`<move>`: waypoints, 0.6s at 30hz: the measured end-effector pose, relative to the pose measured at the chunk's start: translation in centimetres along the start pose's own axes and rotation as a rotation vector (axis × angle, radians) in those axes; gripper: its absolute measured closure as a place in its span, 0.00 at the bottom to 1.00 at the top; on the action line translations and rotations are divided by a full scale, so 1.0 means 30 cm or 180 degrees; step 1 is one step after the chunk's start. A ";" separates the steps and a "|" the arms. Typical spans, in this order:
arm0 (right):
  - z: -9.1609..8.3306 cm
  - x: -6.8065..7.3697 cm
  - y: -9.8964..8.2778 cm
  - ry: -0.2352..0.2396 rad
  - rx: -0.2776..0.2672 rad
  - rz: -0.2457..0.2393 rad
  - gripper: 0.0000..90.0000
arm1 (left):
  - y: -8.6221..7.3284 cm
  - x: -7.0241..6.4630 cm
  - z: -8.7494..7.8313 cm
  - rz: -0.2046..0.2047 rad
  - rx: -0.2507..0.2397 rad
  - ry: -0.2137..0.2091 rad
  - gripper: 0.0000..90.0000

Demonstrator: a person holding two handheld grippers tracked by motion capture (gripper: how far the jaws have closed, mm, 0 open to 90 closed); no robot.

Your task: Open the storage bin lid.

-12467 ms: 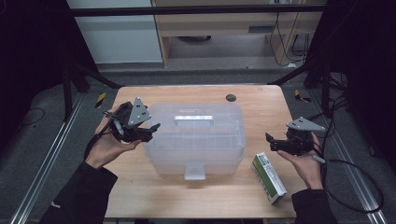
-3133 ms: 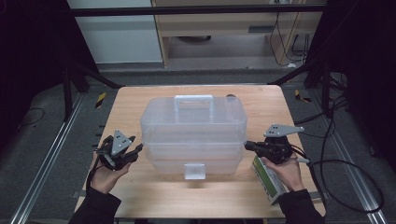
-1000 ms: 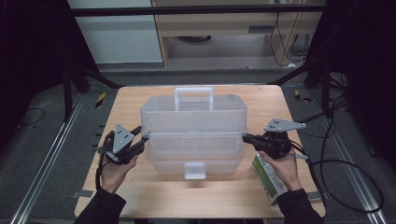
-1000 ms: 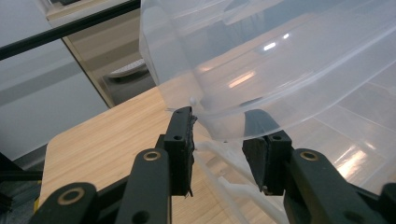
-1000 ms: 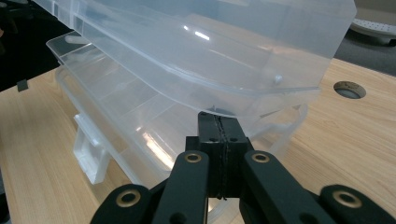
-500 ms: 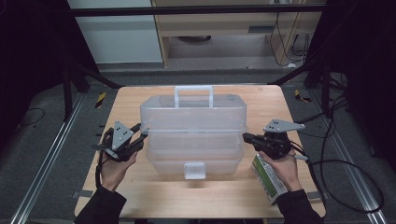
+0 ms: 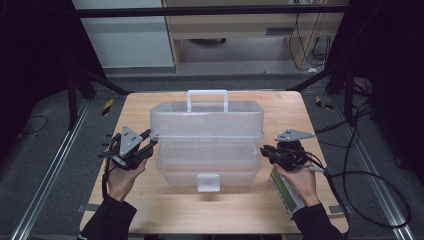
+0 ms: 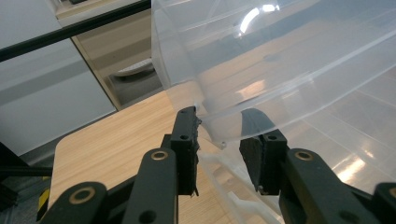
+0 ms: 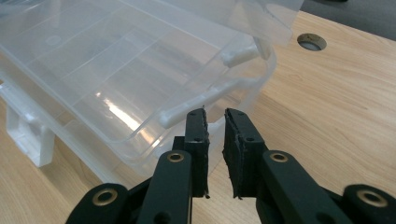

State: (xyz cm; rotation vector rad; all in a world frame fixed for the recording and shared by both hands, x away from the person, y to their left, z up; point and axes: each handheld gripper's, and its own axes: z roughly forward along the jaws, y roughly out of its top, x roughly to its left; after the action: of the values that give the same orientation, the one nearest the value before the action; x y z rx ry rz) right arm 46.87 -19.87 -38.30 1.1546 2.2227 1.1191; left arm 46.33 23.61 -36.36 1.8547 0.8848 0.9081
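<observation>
A clear plastic toolbox (image 7: 207,165) stands mid-table. Its lid (image 7: 207,122), with a white handle (image 7: 207,99), is tilted up off the base. My left gripper (image 7: 148,141) is at the lid's front left corner. In the left gripper view this gripper (image 8: 219,135) is shut on the lid (image 8: 280,60), its jaws on either side of the corner's edge. My right gripper (image 7: 265,151) is at the base's right rim. In the right gripper view it (image 9: 215,119) is shut on the thin rim of the base (image 9: 116,93).
A green and white carton (image 7: 284,194) lies on the wooden table (image 7: 165,212) under the right hand. A round cable hole (image 9: 311,41) sits in the tabletop beyond the box. Cables trail off the table's right side. A cabinet stands behind the table.
The lid has swung up further off the base, its handle higher than before. My left gripper has risen and moved inward with the lid's corner. The right gripper has stayed at the base rim.
</observation>
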 end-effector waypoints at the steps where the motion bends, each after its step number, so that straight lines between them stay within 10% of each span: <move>1: 0.002 0.003 0.000 -0.0023 0.0029 0.0029 0.87 | 0.000 0.000 0.000 0.0000 0.0000 0.0001 0.74; 18: 0.049 0.039 -0.019 -0.0227 0.0266 0.0286 0.84 | 0.003 0.000 0.001 -0.0019 0.0026 0.0006 0.74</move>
State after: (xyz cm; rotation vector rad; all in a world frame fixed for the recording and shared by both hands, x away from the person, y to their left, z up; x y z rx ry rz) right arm 46.85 -18.43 -39.62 1.3195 2.2012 1.0110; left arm 46.37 23.57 -36.28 1.8575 0.8960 0.9038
